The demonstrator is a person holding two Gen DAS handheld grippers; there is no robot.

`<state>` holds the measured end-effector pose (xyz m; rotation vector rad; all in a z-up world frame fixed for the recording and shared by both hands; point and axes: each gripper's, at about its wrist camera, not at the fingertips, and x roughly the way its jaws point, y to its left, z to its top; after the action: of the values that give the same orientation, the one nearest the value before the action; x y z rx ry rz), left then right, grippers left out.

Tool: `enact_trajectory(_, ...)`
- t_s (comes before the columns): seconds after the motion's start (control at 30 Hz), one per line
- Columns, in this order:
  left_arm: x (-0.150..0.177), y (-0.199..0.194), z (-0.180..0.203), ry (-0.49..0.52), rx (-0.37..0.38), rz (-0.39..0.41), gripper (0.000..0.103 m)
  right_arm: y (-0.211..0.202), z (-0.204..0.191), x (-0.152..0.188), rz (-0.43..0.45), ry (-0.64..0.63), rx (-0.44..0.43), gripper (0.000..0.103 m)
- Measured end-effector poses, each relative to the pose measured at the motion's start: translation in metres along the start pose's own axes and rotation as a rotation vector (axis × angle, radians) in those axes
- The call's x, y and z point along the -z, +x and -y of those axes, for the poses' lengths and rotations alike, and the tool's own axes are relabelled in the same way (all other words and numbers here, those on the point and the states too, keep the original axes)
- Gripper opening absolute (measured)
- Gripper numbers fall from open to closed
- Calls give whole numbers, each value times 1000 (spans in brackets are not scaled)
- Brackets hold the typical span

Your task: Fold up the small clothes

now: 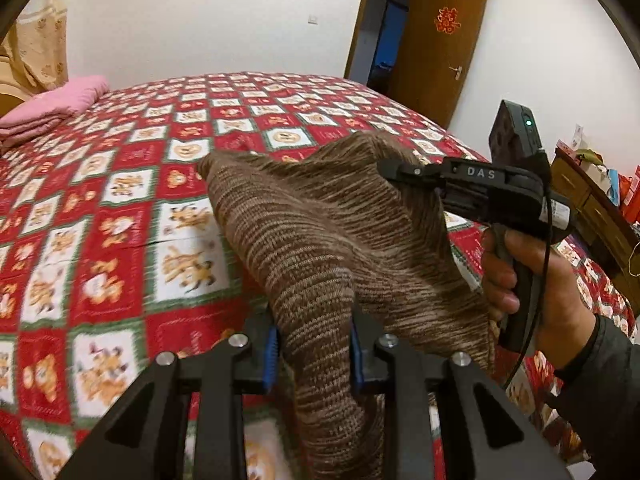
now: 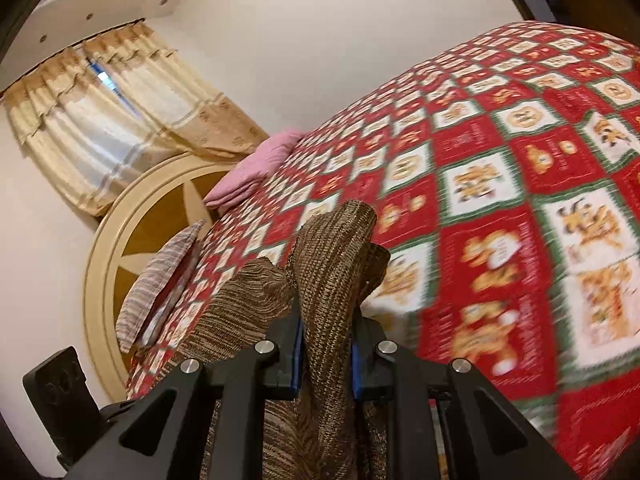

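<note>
Left wrist view: we note the brown knit garment (image 1: 320, 240) lifted off the bed (image 1: 120, 200), its near edge clamped between the blue pads (image 1: 273, 354) of the left gripper (image 1: 314, 354); its far end is bunched up at the tip of the right gripper (image 1: 394, 172), which a hand (image 1: 532, 280) with a dark sleeve (image 1: 600, 380) holds at the right side of the frame. Right wrist view: we see the right gripper (image 2: 326, 354) with its fingers closed on a fold of the same garment (image 2: 336, 264), more of the cloth hanging below and to the left. We record nothing lying on the red, white and green checked bedspread (image 2: 500, 160) around the lifted cloth. Toward the head of the bed lie a folded pink blanket (image 1: 56, 106) and, nearer the round cream and brown headboard (image 2: 132, 248), a striped pillow (image 2: 160, 284). Behind the headboard hangs a beige curtain (image 2: 112, 120) against a white wall (image 1: 220, 12). At the bed's far corner a brown door (image 1: 436, 44) stands open, a red paper cutting (image 1: 446, 20) on it. Beside the bed's right edge stands a wooden cabinet (image 1: 588, 200) with cluttered items on top, too small for us to identify.
</note>
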<state>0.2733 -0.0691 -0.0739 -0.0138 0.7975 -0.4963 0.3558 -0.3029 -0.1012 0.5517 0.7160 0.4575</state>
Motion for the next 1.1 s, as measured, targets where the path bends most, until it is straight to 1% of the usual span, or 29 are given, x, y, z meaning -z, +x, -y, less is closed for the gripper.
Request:
enact_trajectory(0.37, 20, -52, -25, -9, -58, 74, 28, 29, -66, 25, -39, -34, -76, 18)
enact_trajectory(0.7, 43, -85, -64, -79, -103, 108, 28, 60, -112, 44, -87, -63, -137, 18)
enact_trajectory(1.1, 69, -121, -99, -141, -162, 152, 28, 100, -160, 60, -145, -98, -196, 17)
